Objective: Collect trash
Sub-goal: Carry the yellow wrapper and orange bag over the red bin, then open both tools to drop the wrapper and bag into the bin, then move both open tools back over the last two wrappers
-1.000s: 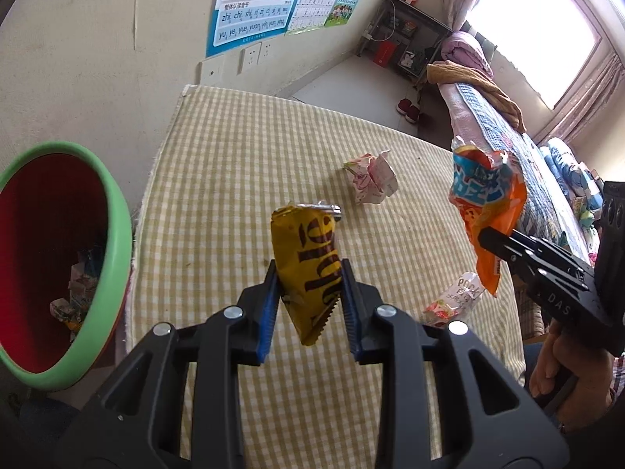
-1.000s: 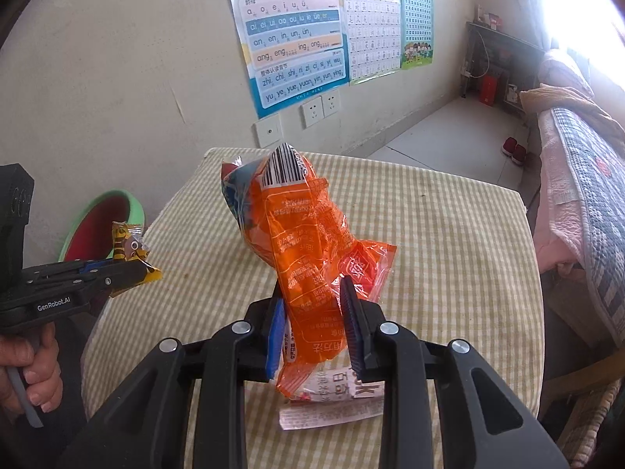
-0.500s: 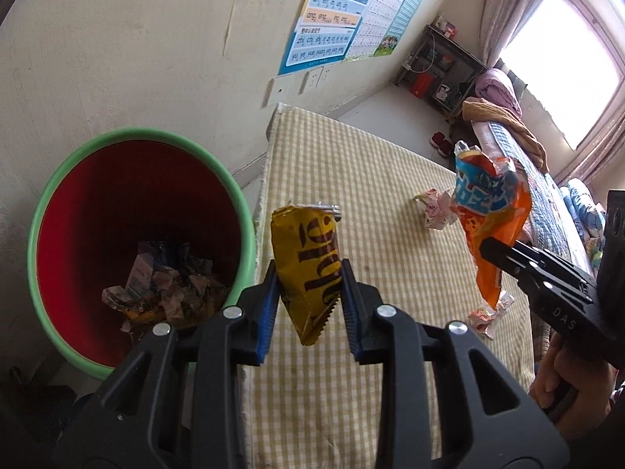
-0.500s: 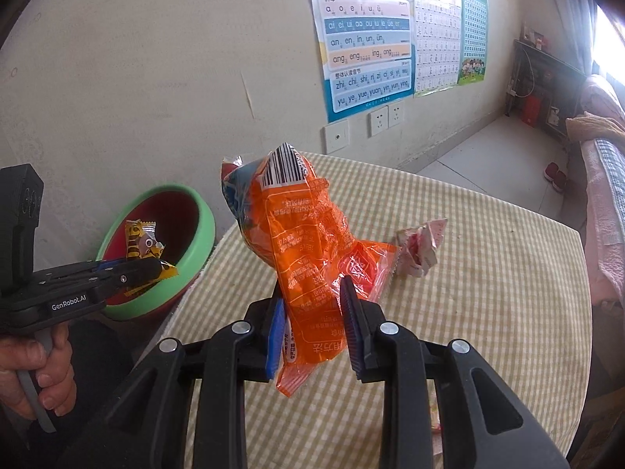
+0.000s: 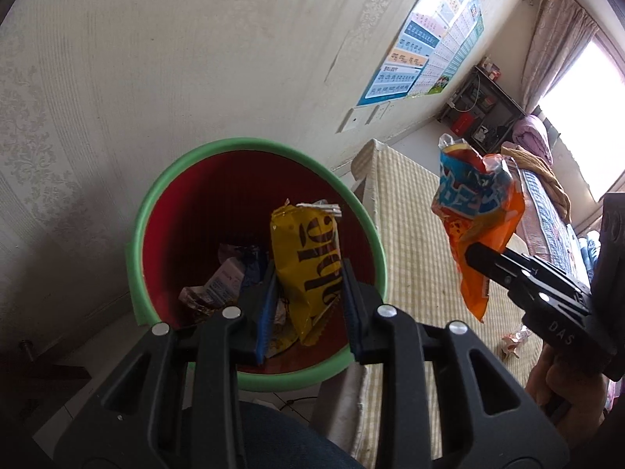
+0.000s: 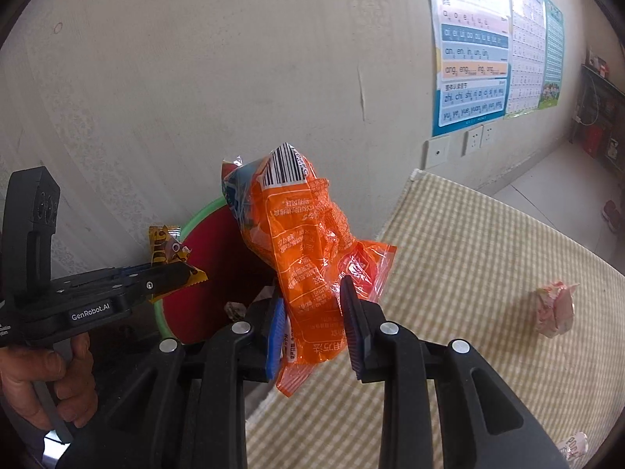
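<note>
Between the fingers of the left tool (image 5: 308, 305) a yellow wrapper (image 5: 306, 262) is clenched, standing upright directly over the red bin (image 5: 175, 179) with its green rim, which holds other scraps. Right of it, the right tool (image 6: 312, 320) grips an orange snack bag (image 6: 308, 250) above the checked worktop (image 6: 488, 273), near the bin. On that worktop beyond the right tool lies a crumpled pink wrapper (image 6: 554, 308).
</note>
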`<state>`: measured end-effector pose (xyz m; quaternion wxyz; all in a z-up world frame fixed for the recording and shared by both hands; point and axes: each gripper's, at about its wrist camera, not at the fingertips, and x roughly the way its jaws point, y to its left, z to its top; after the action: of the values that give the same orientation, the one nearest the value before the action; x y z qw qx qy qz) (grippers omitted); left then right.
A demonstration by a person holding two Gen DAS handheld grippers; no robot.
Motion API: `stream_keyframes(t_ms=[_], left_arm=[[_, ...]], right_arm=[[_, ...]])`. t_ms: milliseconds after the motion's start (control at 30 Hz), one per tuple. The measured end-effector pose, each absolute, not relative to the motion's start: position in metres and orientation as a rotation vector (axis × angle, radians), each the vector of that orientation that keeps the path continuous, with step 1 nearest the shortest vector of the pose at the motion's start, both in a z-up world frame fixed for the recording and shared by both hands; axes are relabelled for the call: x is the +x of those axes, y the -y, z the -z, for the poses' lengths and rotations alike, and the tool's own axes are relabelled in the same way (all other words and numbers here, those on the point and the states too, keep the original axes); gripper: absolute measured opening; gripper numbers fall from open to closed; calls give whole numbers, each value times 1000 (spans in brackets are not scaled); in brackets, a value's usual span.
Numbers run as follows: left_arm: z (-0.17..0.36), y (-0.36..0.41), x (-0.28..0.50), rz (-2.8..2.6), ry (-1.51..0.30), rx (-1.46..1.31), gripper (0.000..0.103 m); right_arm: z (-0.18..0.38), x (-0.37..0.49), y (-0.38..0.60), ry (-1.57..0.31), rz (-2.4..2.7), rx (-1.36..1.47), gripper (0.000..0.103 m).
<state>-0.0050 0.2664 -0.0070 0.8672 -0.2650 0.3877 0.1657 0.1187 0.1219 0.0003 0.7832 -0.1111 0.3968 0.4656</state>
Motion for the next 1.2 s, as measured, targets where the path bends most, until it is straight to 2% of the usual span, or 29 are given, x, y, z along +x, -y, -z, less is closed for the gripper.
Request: stream_keyframes(t_ms=[500, 600, 667, 700, 733, 767, 867, 933, 1033, 1200], left_arm=[[15, -314, -27, -375, -789, -628, 29], [16, -317, -27, -374, -785, -634, 35], [16, -319, -29, -379, -771, -647, 55], [16, -321, -31, -384, -760, -658, 60], [16, -322, -32, -390, -751, -669, 71], [15, -323, -35, -399, -741, -677, 82], [14, -324, -37, -424, -723, -688, 94], [13, -322, -39, -437, -720, -688, 98], [14, -314, -37, -433, -735, -682, 98], [10, -291, -26, -395, -753, -646, 98]], right_arm=[[28, 102, -209, -915, -1102, -299, 29], [31, 103, -210, -921, -1102, -308, 29], [33, 105, -209, -919, -1095, -315, 36], [33, 106, -207, -916, -1091, -315, 45], [33, 106, -204, -915, -1087, -316, 53], [34, 105, -200, -913, -1083, -319, 55], [35, 104, -189, -911, -1069, -328, 66], [34, 104, -178, -911, -1054, -318, 78], [34, 104, -158, -921, -1016, -294, 90], [32, 105, -125, -941, -975, -267, 93]])
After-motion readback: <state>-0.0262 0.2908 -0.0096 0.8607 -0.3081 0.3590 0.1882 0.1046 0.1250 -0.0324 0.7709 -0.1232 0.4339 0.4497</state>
